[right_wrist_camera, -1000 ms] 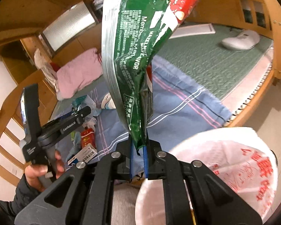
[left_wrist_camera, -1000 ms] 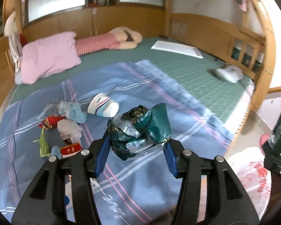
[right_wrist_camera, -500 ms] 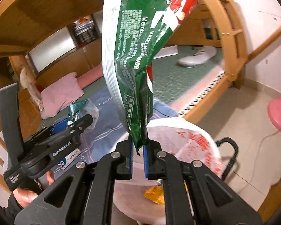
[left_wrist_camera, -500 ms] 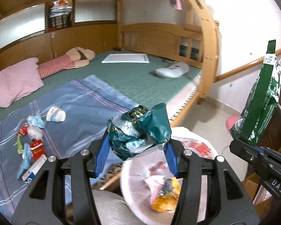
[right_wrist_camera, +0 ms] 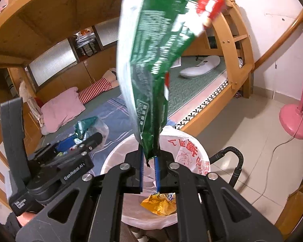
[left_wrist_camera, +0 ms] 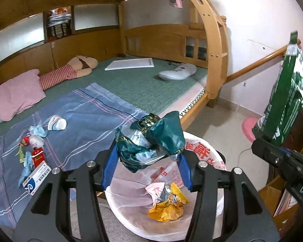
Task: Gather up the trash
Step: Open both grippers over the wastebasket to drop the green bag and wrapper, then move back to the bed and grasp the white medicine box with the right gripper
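Both claws loaded above the bin, release pending.

My left gripper (left_wrist_camera: 147, 159) clamps a crumpled dark-teal foil wrapper (left_wrist_camera: 149, 141); my right gripper (right_wrist_camera: 149, 171) pinches the bottom corner of a tall green-and-red snack bag (right_wrist_camera: 157, 60). The white-lined trash bin (left_wrist_camera: 210, 157) sits at 6 o'clock beneath both. I should centre each claw over its mouth before releasing; more litter (left_wrist_camera: 33, 155) lies at 9 o'clock on the blue striped blanket (left_wrist_camera: 86, 121).

Green snack bag (right_wrist_camera: 157, 64), teal crumpled wrapper (left_wrist_camera: 149, 139), blue striped blanket (left_wrist_camera: 86, 121).
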A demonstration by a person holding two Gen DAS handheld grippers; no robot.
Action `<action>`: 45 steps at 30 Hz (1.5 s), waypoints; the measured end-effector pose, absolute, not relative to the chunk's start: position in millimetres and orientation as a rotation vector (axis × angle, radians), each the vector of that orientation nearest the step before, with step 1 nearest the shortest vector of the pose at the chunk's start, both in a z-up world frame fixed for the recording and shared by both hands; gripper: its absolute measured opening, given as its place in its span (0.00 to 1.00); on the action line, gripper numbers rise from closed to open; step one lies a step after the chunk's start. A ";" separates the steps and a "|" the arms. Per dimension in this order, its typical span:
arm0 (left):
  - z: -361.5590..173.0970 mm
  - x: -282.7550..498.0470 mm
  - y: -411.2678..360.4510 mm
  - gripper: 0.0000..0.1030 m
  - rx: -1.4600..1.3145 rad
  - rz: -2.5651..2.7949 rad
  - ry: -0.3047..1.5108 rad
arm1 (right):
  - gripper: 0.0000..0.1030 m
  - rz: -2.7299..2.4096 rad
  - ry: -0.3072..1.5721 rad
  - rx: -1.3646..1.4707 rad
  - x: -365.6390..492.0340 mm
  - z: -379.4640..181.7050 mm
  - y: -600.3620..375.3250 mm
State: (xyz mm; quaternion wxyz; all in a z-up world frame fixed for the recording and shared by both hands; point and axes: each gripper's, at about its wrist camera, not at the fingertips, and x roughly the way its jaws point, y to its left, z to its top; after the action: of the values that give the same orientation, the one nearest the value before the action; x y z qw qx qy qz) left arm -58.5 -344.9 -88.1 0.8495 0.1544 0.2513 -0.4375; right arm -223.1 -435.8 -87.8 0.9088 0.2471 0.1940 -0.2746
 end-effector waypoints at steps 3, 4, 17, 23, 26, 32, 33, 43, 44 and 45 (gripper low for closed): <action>-86.1 -60.6 -341.3 0.53 0.315 -0.891 0.523 | 0.09 -0.574 0.404 0.513 -221.7 -92.0 -436.1; -86.2 -59.8 -339.8 0.53 0.314 -0.884 0.521 | 0.09 -0.578 0.404 0.515 -221.4 -93.3 -435.9; -99.4 -49.6 -340.6 0.54 0.294 -0.863 0.564 | 0.09 -0.586 0.456 0.482 -195.9 -102.5 -432.9; -120.2 -46.5 -353.0 0.74 0.327 -0.865 0.594 | 0.11 -0.508 0.530 0.491 -176.2 -110.1 -437.7; -119.9 -40.5 -352.8 0.77 0.317 -0.847 0.603 | 0.23 -0.492 0.539 0.525 -175.4 -113.9 -442.2; -115.7 -36.3 -347.5 0.80 0.294 -0.833 0.593 | 0.56 -0.506 0.481 0.546 -186.0 -108.0 -443.4; -114.7 -37.5 -346.7 0.80 0.299 -0.827 0.581 | 0.56 -0.508 0.479 0.541 -186.1 -107.1 -442.5; -104.4 -37.8 -335.2 0.83 0.289 -0.808 0.531 | 0.57 -0.517 0.473 0.517 -184.2 -104.5 -437.9; -102.9 -36.9 -333.0 0.84 0.288 -0.803 0.524 | 0.58 -0.517 0.471 0.516 -184.2 -104.1 -438.0; -101.9 -35.9 -331.2 0.85 0.288 -0.797 0.519 | 0.63 -0.517 0.466 0.515 -184.0 -103.4 -438.2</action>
State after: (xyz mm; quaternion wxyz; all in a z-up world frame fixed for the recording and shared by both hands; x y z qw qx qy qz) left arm -35.9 -331.2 -101.9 0.8790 0.1382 0.2490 -0.3825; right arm -184.0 -438.2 -103.4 0.9077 0.2496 0.2260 -0.2503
